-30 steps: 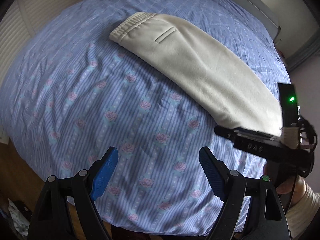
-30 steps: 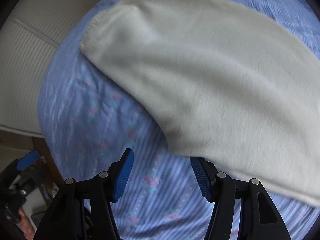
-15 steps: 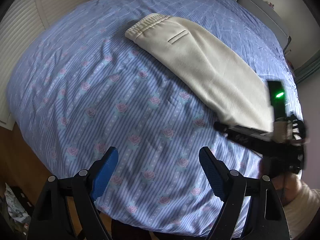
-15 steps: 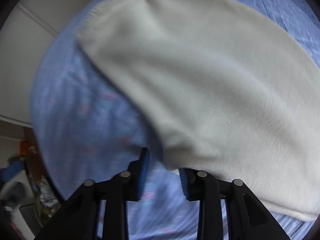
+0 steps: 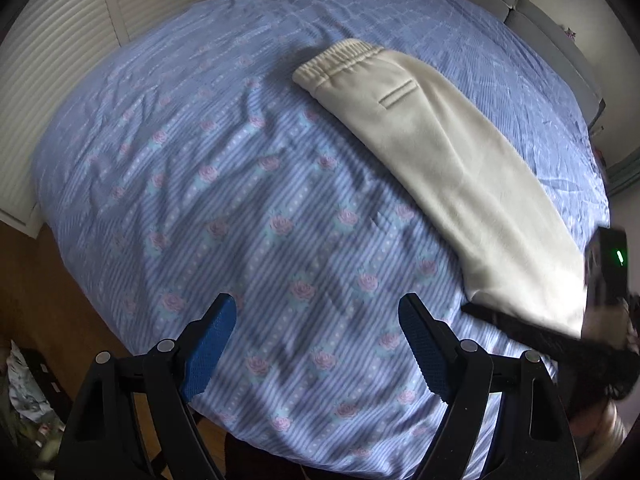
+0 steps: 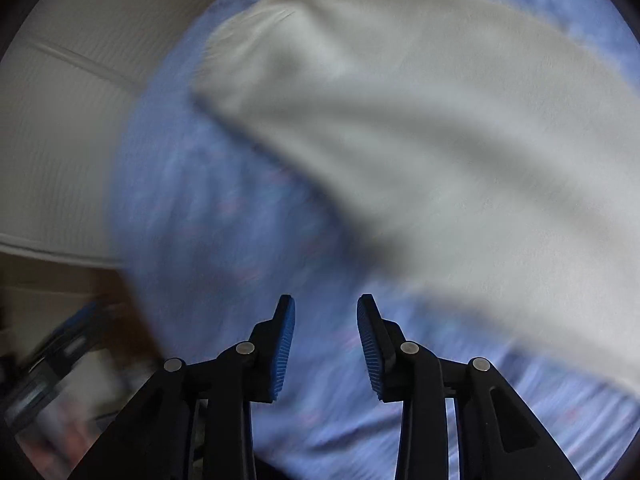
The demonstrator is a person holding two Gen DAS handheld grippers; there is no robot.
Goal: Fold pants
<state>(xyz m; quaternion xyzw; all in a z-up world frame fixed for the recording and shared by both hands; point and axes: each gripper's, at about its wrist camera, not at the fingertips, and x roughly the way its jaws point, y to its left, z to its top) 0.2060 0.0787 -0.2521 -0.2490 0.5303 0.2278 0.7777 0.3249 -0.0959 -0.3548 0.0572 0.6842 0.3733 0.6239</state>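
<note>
Cream pants point(image 5: 448, 168) lie folded lengthwise on the blue flowered sheet point(image 5: 240, 208), with the waistband point(image 5: 340, 62) far away and the leg end point(image 5: 528, 292) near the right. My left gripper point(image 5: 316, 332) hangs open over bare sheet, well left of the leg end. In the blurred right wrist view, my right gripper point(image 6: 326, 312) has a narrow gap and its jaws are opening. Only sheet shows between them, and the pants point(image 6: 440, 128) edge lies just above and to the right. Its black frame point(image 5: 540, 340) lies along the leg end.
White slatted doors point(image 5: 68, 72) stand beyond the bed's left edge. Wooden floor point(image 5: 44, 300) and a pile of clutter point(image 5: 24, 392) lie at the lower left. Grey cushions point(image 5: 552, 36) line the far right. A sleeve point(image 5: 612, 428) shows at the lower right.
The right jaws narrowed from wide to a small gap beside the pants' edge, and that view swung and blurred. The left view has drawn back and shows more of the bed.
</note>
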